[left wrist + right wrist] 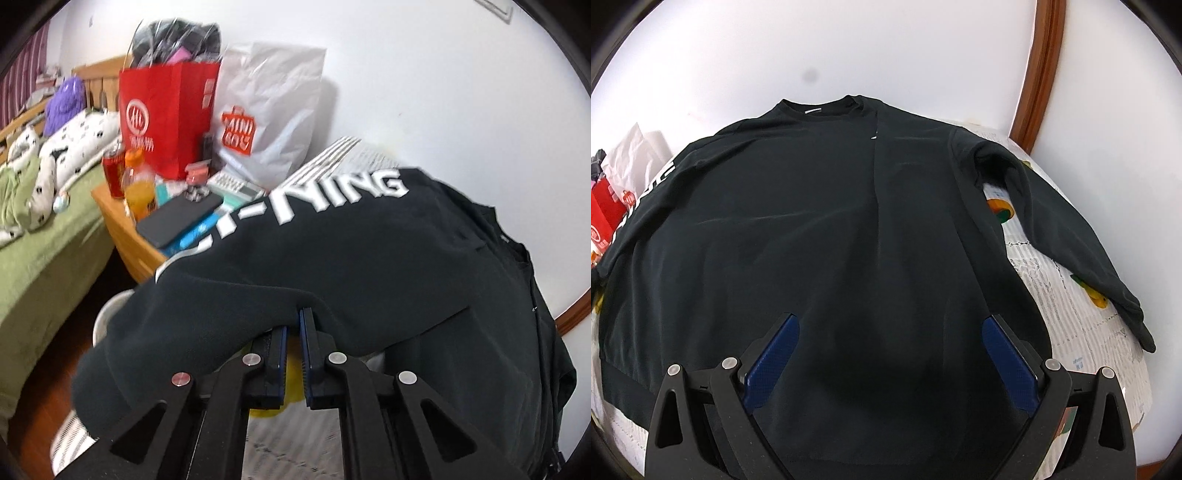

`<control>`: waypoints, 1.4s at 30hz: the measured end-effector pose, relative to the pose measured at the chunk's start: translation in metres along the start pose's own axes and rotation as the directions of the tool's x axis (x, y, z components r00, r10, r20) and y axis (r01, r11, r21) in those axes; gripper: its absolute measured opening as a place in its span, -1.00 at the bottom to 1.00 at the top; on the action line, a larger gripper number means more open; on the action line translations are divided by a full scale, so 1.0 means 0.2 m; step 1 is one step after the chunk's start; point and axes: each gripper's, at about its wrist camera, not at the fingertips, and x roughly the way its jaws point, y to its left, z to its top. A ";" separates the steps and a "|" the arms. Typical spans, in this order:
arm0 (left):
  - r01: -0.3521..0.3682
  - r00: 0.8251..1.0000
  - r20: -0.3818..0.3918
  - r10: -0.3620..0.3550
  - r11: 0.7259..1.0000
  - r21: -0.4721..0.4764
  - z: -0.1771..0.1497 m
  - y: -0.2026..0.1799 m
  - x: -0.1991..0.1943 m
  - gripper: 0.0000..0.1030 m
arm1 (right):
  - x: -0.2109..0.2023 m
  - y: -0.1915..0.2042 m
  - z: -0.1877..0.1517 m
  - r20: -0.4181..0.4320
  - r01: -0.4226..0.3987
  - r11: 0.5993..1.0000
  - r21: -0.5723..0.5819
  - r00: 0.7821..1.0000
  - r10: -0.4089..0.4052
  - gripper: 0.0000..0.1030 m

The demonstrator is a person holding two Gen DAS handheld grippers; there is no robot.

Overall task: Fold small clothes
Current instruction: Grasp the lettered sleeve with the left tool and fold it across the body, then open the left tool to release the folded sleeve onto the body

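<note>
A black long-sleeved shirt (849, 221) lies spread flat on a table under a white patterned cloth (1071, 295), collar toward the far wall. Its right sleeve (1052, 229) stretches out to the right. My right gripper (890, 328) is open, hovering over the shirt's lower middle, and holds nothing. My left gripper (294, 325) is shut on the shirt's left sleeve (295, 258), which bears white lettering (332, 195), and holds it lifted above the cloth (291, 443).
A wooden side table (122, 229) to the left holds a red bag (166, 114), a white bag (266, 118), bottles, a phone and boxes. A bed with green sheets (44, 258) lies further left. A white wall is behind; a wooden door frame (1038, 74) stands right.
</note>
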 end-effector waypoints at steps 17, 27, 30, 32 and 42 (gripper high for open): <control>0.183 0.955 0.157 -0.254 0.913 0.364 0.33 -1.07 -0.22 -0.90 | -0.10 -0.41 0.32 0.139 0.055 0.998 -0.009 0.989 -0.053 0.90; 0.302 0.938 -0.021 -0.347 0.786 0.540 0.09 -1.81 0.04 -0.89 | 0.00 -0.65 0.28 0.098 0.083 0.996 0.017 0.992 -0.084 0.90; 0.291 0.944 -0.044 -0.327 0.764 0.576 0.00 -1.92 0.11 -0.89 | 0.02 -0.73 0.22 0.078 0.097 0.995 0.034 0.992 -0.099 0.90; 0.302 0.943 -0.063 -0.327 0.758 0.578 -0.03 -1.96 0.14 -0.89 | 0.05 -0.76 0.20 0.062 0.097 0.994 0.043 0.993 -0.100 0.90; 0.286 0.937 -0.002 -0.351 0.760 0.584 0.04 -1.75 -0.07 0.18 | 0.01 -0.59 0.25 0.081 0.027 1.000 -0.002 0.996 -0.027 0.90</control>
